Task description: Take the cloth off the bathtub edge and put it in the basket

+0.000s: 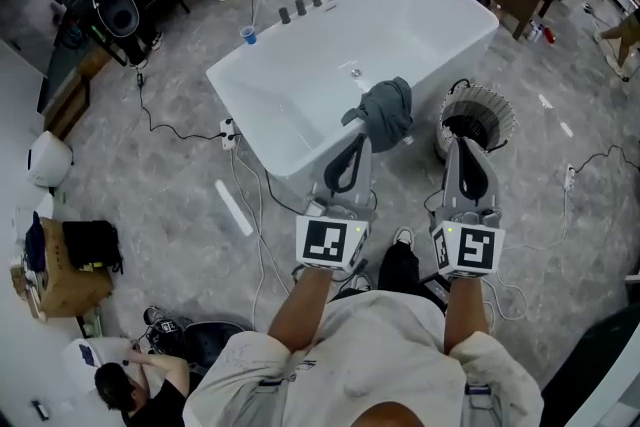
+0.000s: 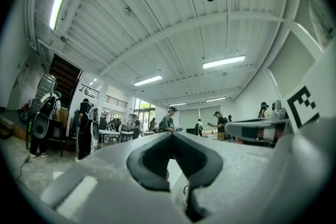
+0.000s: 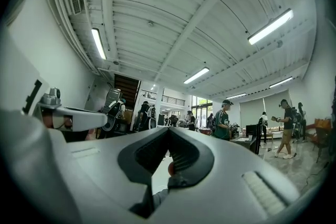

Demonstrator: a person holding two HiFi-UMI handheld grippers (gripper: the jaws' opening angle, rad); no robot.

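Both my claws are pinched shut with nothing in them. My left gripper [image 1: 358, 147] noses up just beside the grey cloth [image 1: 385, 112], maybe brushing its hem, hard to tell from above. The cloth drapes over the bathtub [image 1: 300, 65] near edge. My right gripper [image 1: 463, 145] hovers by the basket [image 1: 500, 110] on the floor.

Arms out: the person's left forearm [image 1: 300, 307] and right forearm [image 1: 463, 311] extend forward, bare. The left gripper [image 1: 358, 147] points toward 1 o'clock; the right gripper [image 1: 462, 150], at its 3 o'clock, points toward 12. Both pairs of jaws are closed together, gripping nothing, noses tipped slightly upward.
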